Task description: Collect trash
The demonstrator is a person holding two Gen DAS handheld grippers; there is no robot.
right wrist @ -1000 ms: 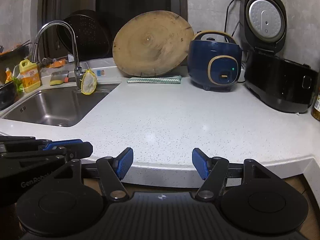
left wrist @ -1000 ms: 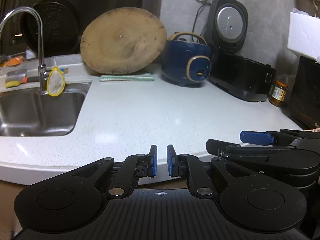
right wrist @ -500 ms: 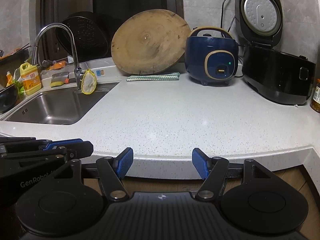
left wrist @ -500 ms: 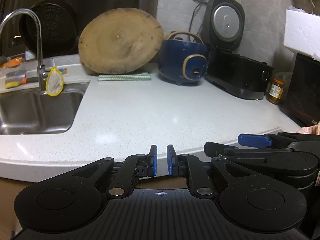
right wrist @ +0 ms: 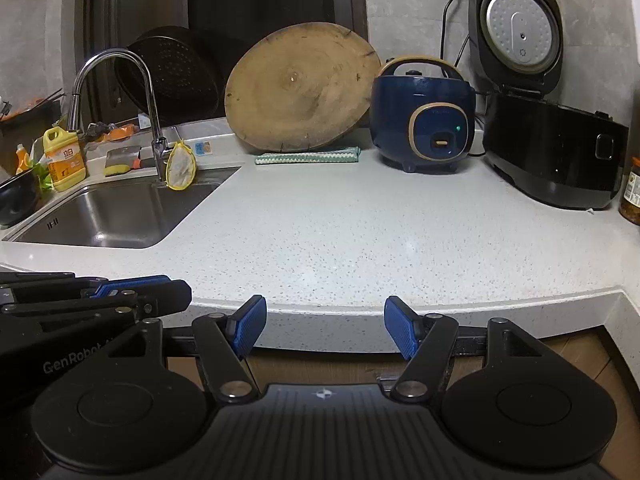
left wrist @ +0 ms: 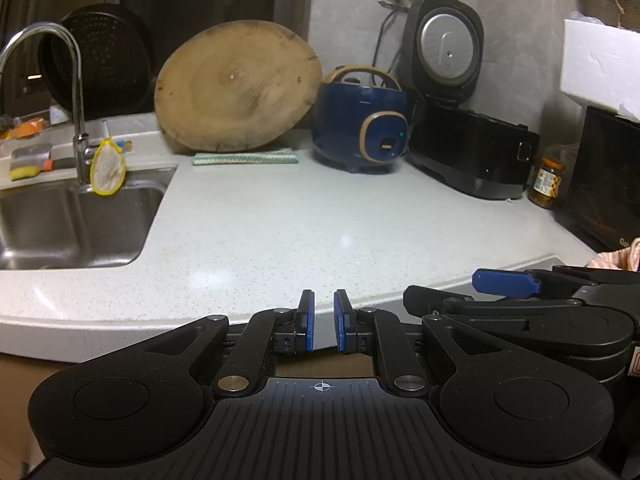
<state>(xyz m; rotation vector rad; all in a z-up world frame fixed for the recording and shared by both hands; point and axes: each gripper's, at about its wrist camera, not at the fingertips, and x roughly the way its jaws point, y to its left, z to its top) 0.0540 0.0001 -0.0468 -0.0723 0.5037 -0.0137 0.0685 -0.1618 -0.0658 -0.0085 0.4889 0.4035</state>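
Note:
No trash shows on the speckled white counter (left wrist: 320, 216) (right wrist: 380, 232) in either view. My left gripper (left wrist: 324, 326) hangs just off the counter's front edge, its blue pads nearly together with a narrow gap and nothing between them. My right gripper (right wrist: 324, 330) is beside it to the right, also off the front edge, open wide and empty. Each gripper shows at the edge of the other's view: the right one in the left wrist view (left wrist: 520, 300), the left one in the right wrist view (right wrist: 100, 300).
A steel sink (right wrist: 116, 212) with a tap (right wrist: 152, 120) lies at the left. A round wooden board (right wrist: 300, 88), a folded cloth (right wrist: 308, 157), a blue cooker (right wrist: 424, 120) and an open black rice cooker (right wrist: 548, 148) stand along the back wall. A jar (left wrist: 547, 182) stands at the right.
Both grippers have drawn back slightly from the counter, so its front edge sits higher in view. Jaw openings are unchanged.

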